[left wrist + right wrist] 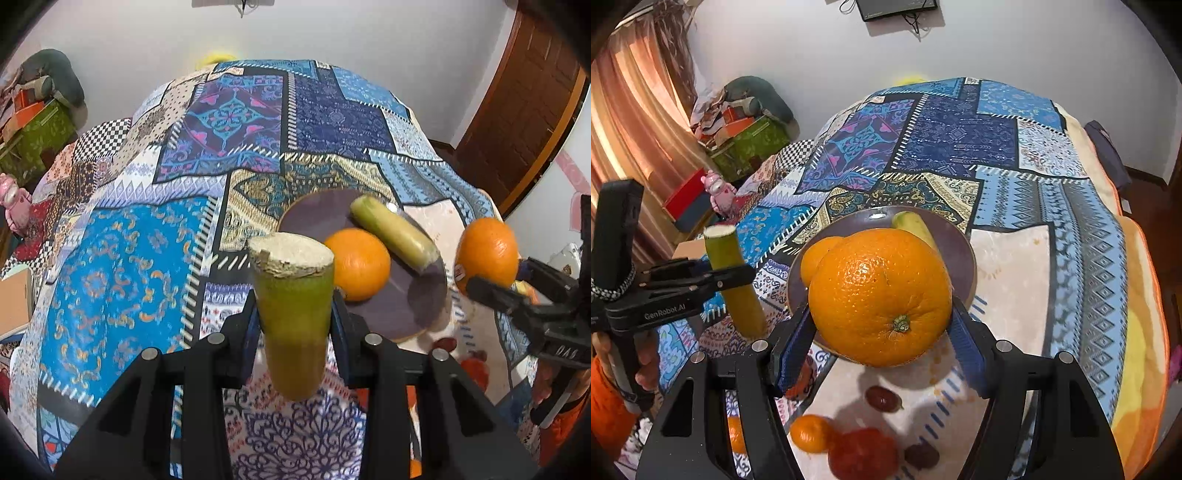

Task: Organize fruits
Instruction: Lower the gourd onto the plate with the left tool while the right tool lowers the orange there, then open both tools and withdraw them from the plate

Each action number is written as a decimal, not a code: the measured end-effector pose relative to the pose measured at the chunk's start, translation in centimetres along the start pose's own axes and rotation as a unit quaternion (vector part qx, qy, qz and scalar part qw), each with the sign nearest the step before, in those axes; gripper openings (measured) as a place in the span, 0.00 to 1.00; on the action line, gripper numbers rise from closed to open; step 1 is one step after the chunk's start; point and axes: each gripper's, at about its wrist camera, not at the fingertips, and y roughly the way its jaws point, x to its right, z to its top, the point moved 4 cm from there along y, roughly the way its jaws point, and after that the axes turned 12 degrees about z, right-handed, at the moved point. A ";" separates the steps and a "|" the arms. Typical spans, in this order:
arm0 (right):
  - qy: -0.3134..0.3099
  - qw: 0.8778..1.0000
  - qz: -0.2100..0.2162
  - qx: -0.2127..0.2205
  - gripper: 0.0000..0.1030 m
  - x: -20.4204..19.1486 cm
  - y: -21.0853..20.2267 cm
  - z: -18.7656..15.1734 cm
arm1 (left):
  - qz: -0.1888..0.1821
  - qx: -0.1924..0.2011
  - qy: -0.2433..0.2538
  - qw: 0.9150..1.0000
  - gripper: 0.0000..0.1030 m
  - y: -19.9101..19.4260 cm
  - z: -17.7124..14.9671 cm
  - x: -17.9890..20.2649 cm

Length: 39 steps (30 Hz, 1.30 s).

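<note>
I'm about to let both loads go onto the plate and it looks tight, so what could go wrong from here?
1. The plate already holds an orange and a sugarcane piece; adding a round orange may send it rolling off the rim.
2. The left gripper pinches its sugarcane stick near the middle; it could tilt or slip.
3. Both grippers converge here and may collide.

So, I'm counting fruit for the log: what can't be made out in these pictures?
- Plate: right wrist view, the held orange covers most of it.
- Small fruits on the cloth: right hand-held gripper hides some.
- Held green stalk: lower end blurred, left wrist view.
</note>
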 end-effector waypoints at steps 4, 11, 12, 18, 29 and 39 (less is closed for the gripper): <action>-0.003 1.000 0.001 -0.014 0.64 0.3 1.2 0.4 | -0.005 0.006 -0.001 1.000 0.34 0.6 1.5 0.5; -0.009 0.999 -0.003 -0.036 0.64 0.9 3.1 0.7 | 0.000 0.008 0.003 1.000 0.34 2.6 4.0 1.2; -0.009 0.999 -0.004 -0.037 0.64 1.0 3.2 0.8 | 0.000 0.008 0.003 1.000 0.34 2.9 4.2 1.2; -0.017 0.999 0.002 -0.044 0.64 0.9 4.1 1.0 | 0.007 -0.003 0.004 1.000 0.34 5.4 5.9 1.5; -0.055 0.997 -0.003 -0.061 0.65 -0.1 4.4 0.2 | 0.012 -0.028 0.026 0.999 0.34 8.6 6.1 2.8; -0.051 0.996 0.005 -0.068 0.67 -0.5 4.6 0.1 | 0.004 -0.045 0.026 0.999 0.34 9.0 5.5 2.7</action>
